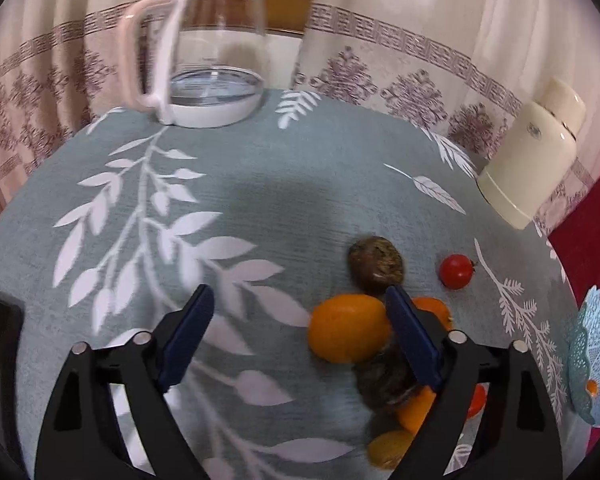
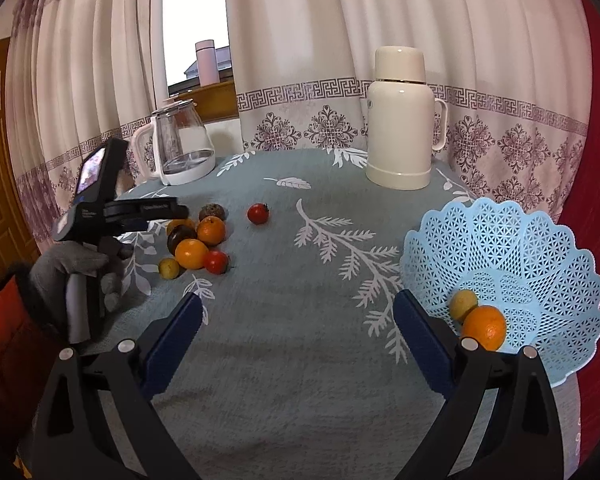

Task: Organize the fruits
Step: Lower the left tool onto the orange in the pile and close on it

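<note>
Orange and red fruit sits clustered on the teal surface, and the left tongs hang spread beside an orange, pinching nothing. Likely step: picking the next fruit for the blue basket, which already holds an orange and a yellowish fruit. Next, those tongs must shift to straddle the orange. The right tongs are spread and empty. The left finger hides part of the pile.

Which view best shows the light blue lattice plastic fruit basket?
The right wrist view: the light blue lattice plastic fruit basket shows nearly whole, with an orange and a small yellow fruit inside. The left wrist view catches only a sliver at its right edge.
</note>
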Demonstrator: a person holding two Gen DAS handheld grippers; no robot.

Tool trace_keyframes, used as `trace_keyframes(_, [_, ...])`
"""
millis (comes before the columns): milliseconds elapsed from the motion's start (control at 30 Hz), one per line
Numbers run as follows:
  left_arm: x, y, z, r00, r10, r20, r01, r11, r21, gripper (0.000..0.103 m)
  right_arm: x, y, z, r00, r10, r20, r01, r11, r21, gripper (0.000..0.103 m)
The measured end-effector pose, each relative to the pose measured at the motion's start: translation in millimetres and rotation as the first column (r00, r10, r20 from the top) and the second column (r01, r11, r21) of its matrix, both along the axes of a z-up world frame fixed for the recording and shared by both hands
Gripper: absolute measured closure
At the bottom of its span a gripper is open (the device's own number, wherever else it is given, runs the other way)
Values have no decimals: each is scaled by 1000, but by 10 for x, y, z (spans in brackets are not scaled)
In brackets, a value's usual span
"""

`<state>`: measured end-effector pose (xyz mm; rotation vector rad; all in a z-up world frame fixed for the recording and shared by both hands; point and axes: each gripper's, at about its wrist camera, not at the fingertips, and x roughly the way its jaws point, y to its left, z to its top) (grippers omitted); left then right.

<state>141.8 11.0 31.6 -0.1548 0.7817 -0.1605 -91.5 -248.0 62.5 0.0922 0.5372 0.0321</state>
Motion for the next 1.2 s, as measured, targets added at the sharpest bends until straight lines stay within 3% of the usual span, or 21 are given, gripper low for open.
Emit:
trace_keyframes(167, [-63, 346, 57, 997, 82, 6, -82, 996, -39, 12, 22, 4, -34, 1000, 5, -14, -5, 1000, 7, 7])
trace_keyframes(333, [-136, 456, 77, 994, 108, 7, -107, 993, -48, 12, 23, 14, -42, 1000, 12, -19, -12, 1000, 8, 7])
trace_keyframes(600, [-174, 66, 135, 999, 6, 45, -6, 1000, 0, 12, 33, 17, -49, 1000, 12, -24, -12, 1000, 8, 7])
trace_keyframes(667, [-117, -71, 91, 999, -21, 35, 20, 999, 37, 12, 29, 18, -46, 1000, 11, -23, -11, 1000, 7, 7])
trace_keyframes(767, [-41, -143, -1, 999, -37, -5, 37, 999, 35, 16, 28, 0, -42, 1000, 5, -20, -4, 1000, 8, 7])
trace_keyframes(867, [-11, -139, -16, 998, -58, -18, 58, 998, -4, 20, 41, -20, -65, 1000, -2, -28, 3, 1000, 14, 7])
trace_keyframes(1100, [42, -93, -74, 992, -121, -43, 113, 981, -158, 47, 47, -21, -77, 1000, -8, -30, 9, 1000, 12, 7])
trace_keyframes(1200, [49, -70, -112, 988, -146, -56, 131, 967, -217, 53, 54, -44, -85, 999, -23, -32, 24, 999, 24, 7])
